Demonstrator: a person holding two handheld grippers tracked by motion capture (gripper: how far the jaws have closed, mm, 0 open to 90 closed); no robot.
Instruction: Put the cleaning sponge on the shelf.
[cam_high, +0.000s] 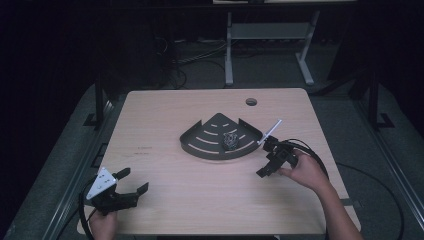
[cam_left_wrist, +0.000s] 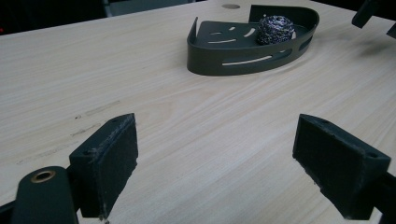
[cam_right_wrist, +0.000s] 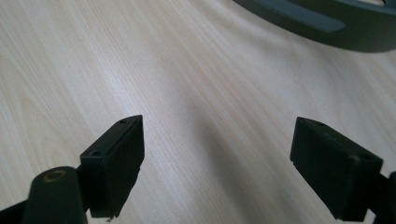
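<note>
A dark quarter-round corner basket (cam_high: 200, 140) with slotted walls sits in the middle of the wooden table. A steel-wool scourer (cam_high: 230, 140) lies inside it near the curved front wall. My left gripper (cam_high: 135, 180) rests at the near left corner, open and empty. It faces the basket (cam_left_wrist: 243, 58) and the scourer (cam_left_wrist: 276, 29) from well away, its jaws (cam_left_wrist: 215, 154) spread over bare wood. My right gripper (cam_high: 265, 159) hovers just right of the basket, open and empty. The basket's curved wall (cam_right_wrist: 327, 23) crosses the top of the right gripper view, beyond the open right gripper (cam_right_wrist: 217, 158).
A round cable hole (cam_high: 251, 102) sits near the table's far edge. Bare wood lies between the left gripper and the basket. Behind the table stand white desk legs (cam_high: 229, 50), with cables on the dark floor.
</note>
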